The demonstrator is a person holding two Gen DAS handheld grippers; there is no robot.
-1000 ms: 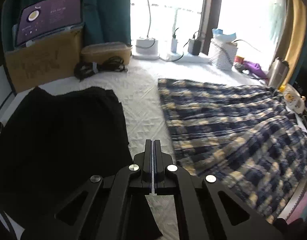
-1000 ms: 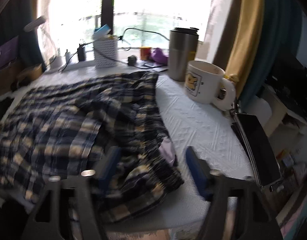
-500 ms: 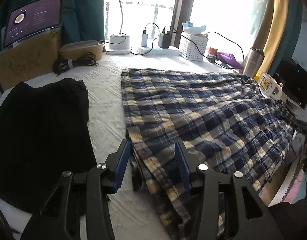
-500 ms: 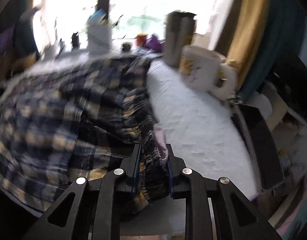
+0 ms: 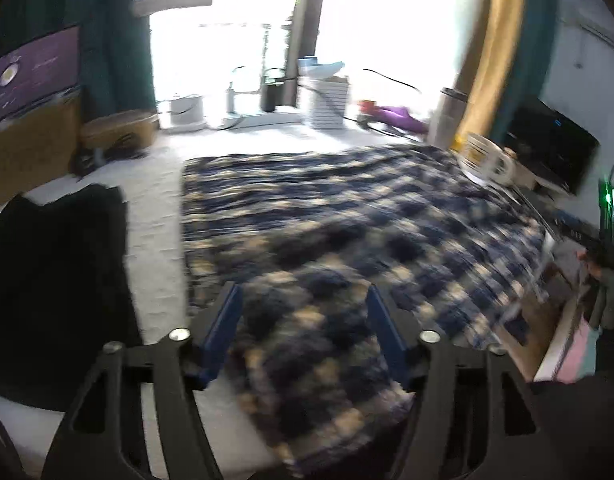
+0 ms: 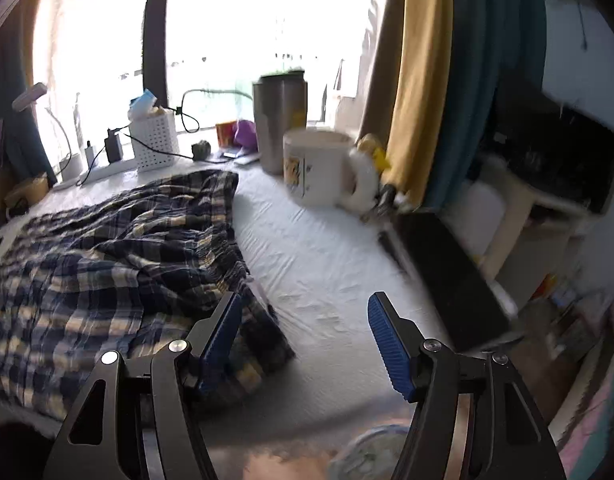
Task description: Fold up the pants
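Nearest, in the left wrist view: left tool, blue pads spread wide, straddling a blurred bunched flap of the plaid pants without pinching it. Nearest, in the right wrist view: right tool, also spread wide, nothing between the pads; left pad over the rumpled end of the pants, right pad over bare white tabletop.

Middle distance: pants spread across the tabletop, navy and cream checks, cloth wrinkled and heaped toward the right tool's side. Just beside them, seen from the left wrist: a black garment, apart from the pants with a strip of white between.

Farther back, right wrist view: white mug and steel tumbler near the far corner of the pants, not touching them. Beyond, a white basket by the bright window.

Judged step: early, between grips, no clean fold yet. Next move likely calls for lowering each tool onto an edge at one end, clamping, then carrying that edge over toward the opposite side, clear of the mug.
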